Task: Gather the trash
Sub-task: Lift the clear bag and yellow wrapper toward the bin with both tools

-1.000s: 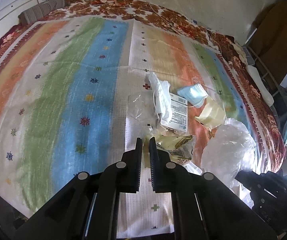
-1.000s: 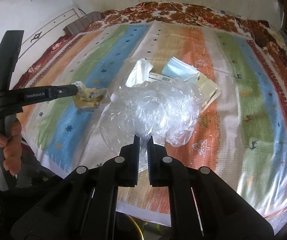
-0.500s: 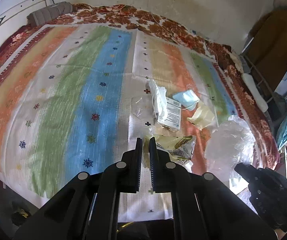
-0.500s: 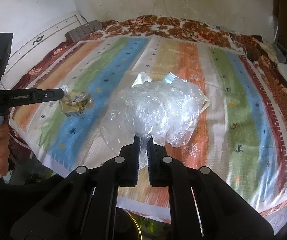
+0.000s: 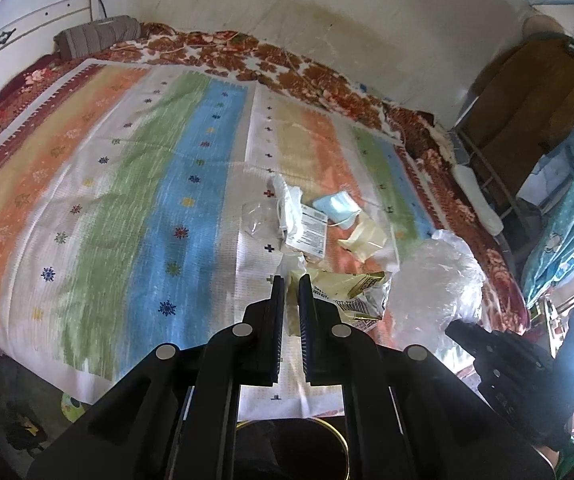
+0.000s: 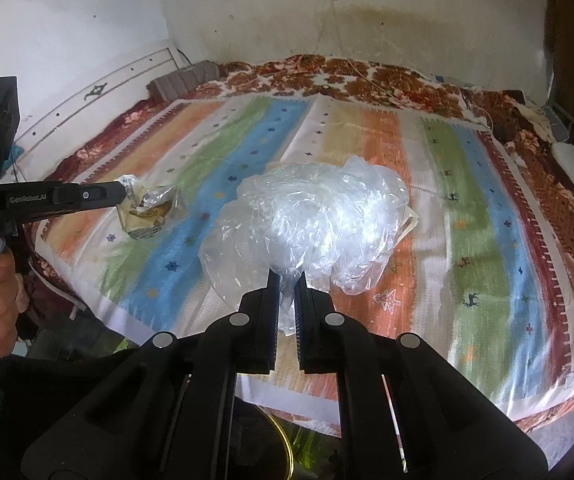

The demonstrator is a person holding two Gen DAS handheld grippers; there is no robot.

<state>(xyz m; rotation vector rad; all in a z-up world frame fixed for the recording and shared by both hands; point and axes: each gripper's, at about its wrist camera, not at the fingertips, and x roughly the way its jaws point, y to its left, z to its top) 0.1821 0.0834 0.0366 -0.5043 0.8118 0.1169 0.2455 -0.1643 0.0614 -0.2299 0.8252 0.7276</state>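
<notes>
My left gripper (image 5: 291,280) is shut on a crumpled yellow snack wrapper (image 5: 347,292) and holds it above the bed; the wrapper also shows in the right wrist view (image 6: 151,212). My right gripper (image 6: 286,278) is shut on a clear plastic bag (image 6: 319,220), lifted above the bedspread; the bag also shows in the left wrist view (image 5: 439,284). More trash lies on the striped bedspread (image 5: 135,184): a blue face mask (image 5: 337,208), a white labelled packet (image 5: 311,232), a clear wrapper (image 5: 257,220) and a pale yellow paper (image 5: 365,238).
A grey rolled blanket (image 5: 99,36) lies at the bed's far left corner. A round bin with a gold rim (image 5: 287,452) stands on the floor below the grippers. A metal rack and hanging clothes (image 5: 527,100) stand to the right of the bed.
Both grippers have pulled back and up from the bed with their loads. The trash pile now looks smaller and farther away, and the bin rim has come into view.
</notes>
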